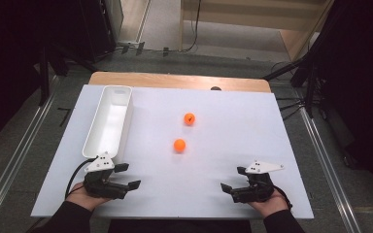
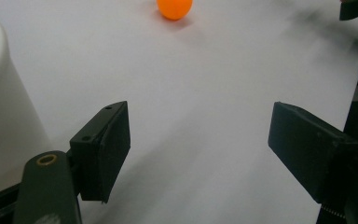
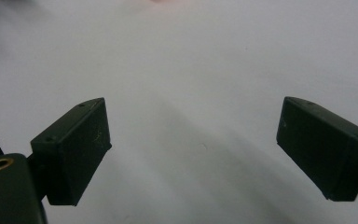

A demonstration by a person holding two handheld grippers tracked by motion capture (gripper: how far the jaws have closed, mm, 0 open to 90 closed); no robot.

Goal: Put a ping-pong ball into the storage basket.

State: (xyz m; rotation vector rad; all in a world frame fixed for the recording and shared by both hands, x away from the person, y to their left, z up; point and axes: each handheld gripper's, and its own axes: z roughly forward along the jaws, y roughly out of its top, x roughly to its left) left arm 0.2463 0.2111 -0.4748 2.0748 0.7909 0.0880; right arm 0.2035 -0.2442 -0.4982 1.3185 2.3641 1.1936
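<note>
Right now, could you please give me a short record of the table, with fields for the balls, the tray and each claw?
surface: white table
near ball: orange, mid-table, loose
far ball: orange, just beyond the near ball, apart from it
tray: white, long, left side, nothing visible inside
left claw: open, holding nothing, beside the tray's near end
right claw: open, holding nothing, near edge

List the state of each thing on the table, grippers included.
left gripper: open, empty, low over the table.
right gripper: open, empty, low over the table.
white bin: upright, empty.
near orange ball: loose on the table.
far orange ball: loose on the table, dark mark on top.
</note>
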